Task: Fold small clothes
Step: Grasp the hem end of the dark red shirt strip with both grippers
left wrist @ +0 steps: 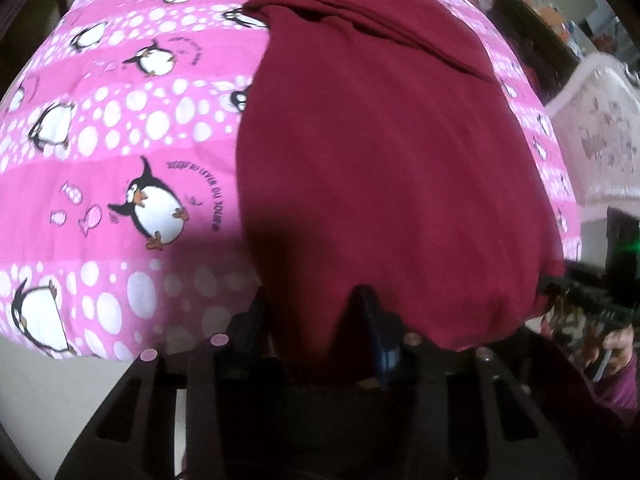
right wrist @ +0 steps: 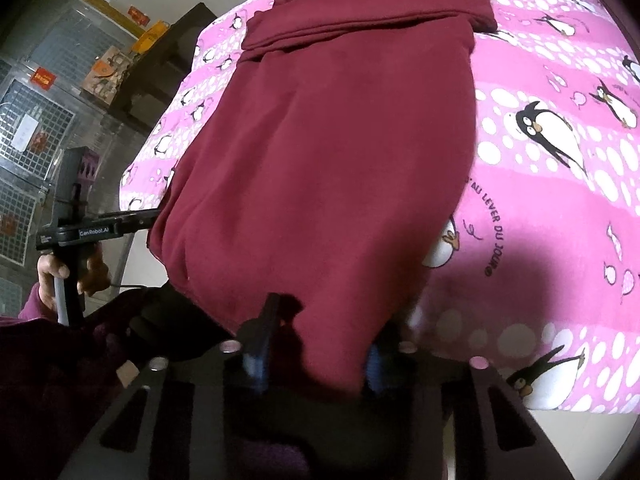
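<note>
A dark red garment (left wrist: 380, 140) lies lengthwise on a pink penguin-print bedspread (left wrist: 120, 120), its sleeves folded across the far end. My left gripper (left wrist: 316, 312) is at the garment's near hem by its left corner, and cloth drapes between and over the fingers (left wrist: 372, 320). My right gripper (right wrist: 324, 336) is at the near hem by the right corner, with cloth (right wrist: 320, 140) hanging between its fingers (right wrist: 264, 328). Both grippers appear shut on the hem, which is lifted off the bed edge. Each gripper shows in the other's view, the right one (left wrist: 568, 292) and the left one (right wrist: 132, 220).
The bedspread (right wrist: 560, 160) ends at the near edge, with pale floor below. A white patterned headboard or furniture piece (left wrist: 600, 128) stands to the right. Shelving with boxes and wire crates (right wrist: 40, 100) stands to the left. My hand (right wrist: 52, 280) holds the left gripper handle.
</note>
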Demonstrator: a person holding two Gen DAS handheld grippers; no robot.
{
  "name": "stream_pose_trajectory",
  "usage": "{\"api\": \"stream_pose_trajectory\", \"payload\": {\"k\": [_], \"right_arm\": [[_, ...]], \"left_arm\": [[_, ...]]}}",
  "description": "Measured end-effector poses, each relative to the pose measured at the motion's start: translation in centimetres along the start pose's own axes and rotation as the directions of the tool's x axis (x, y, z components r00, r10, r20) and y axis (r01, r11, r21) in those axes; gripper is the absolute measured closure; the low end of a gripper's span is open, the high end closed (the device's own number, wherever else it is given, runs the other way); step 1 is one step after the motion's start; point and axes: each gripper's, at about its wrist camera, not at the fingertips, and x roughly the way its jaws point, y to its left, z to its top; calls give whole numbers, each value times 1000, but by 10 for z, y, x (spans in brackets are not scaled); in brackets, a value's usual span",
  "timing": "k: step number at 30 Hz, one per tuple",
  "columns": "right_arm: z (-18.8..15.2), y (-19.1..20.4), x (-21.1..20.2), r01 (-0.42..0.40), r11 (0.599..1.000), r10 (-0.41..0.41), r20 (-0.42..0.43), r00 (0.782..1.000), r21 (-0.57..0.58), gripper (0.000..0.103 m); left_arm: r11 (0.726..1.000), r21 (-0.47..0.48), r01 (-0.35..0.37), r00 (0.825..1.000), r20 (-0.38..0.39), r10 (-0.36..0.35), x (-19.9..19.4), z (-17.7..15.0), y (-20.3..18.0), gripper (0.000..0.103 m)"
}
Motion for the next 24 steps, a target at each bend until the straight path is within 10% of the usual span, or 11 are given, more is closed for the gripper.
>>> {"api": "stream_pose_trajectory", "payload": {"k": [12, 16, 24], "right_arm": [[3, -1, 5, -14, 1000, 14, -9, 1000, -9, 68], [5, -1, -2, -26, 1000, 26, 15, 1000, 12, 85], [32, -3, -40, -153, 987, 146, 144, 979, 39, 87]], "left_arm": [[998, -64, 30, 999, -14, -31, 7, 1, 6, 57], [998, -46, 38, 999, 18, -38, -3, 8, 3, 92], [991, -69, 116, 978, 182, -102, -48, 40, 8, 96]]}}
